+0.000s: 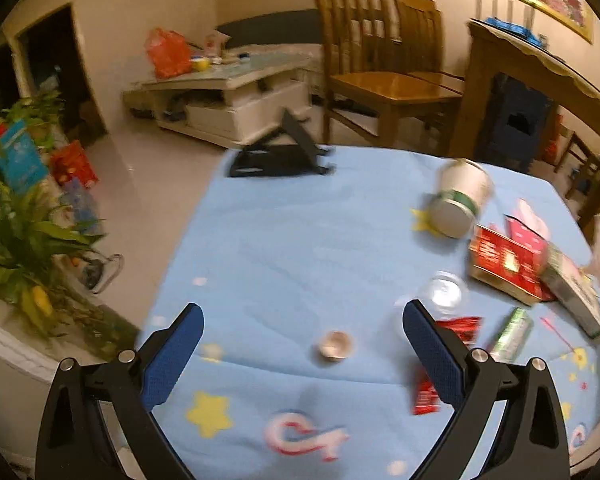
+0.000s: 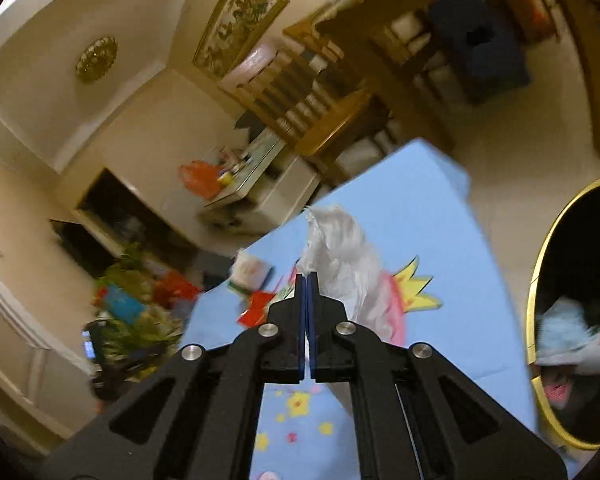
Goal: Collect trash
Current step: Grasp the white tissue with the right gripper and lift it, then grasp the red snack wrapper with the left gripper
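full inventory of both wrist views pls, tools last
light blue star-print tablecloth: 1, covers table
white paper cup with green band: 1, on its side, far right
red cardboard box: 1, right
clear plastic lid: 1, beside box
red foil wrappers: 2, near right
green can: 1, lying, right
small tan cap: 1, centre
black folding stand: 1, far edge
crumpled white plastic bag: 1, in right tool
gold-rimmed black bin: 1, beside table
left tool: open, empty
right tool: shut on bag

Smeared by motion in the right wrist view: plant (image 2: pixel 140 320), red wrappers (image 2: pixel 256 308) and cup (image 2: pixel 250 270), labels unreadable; white plastic (image 2: pixel 340 256) partly hidden behind closed right fingers (image 2: pixel 313 292); bin (image 2: pixel 572 312) cut by the frame edge; red packet (image 1: pixel 426 394) half covered by a left finger (image 1: pixel 432 356); can (image 1: pixel 512 336) print illegible.
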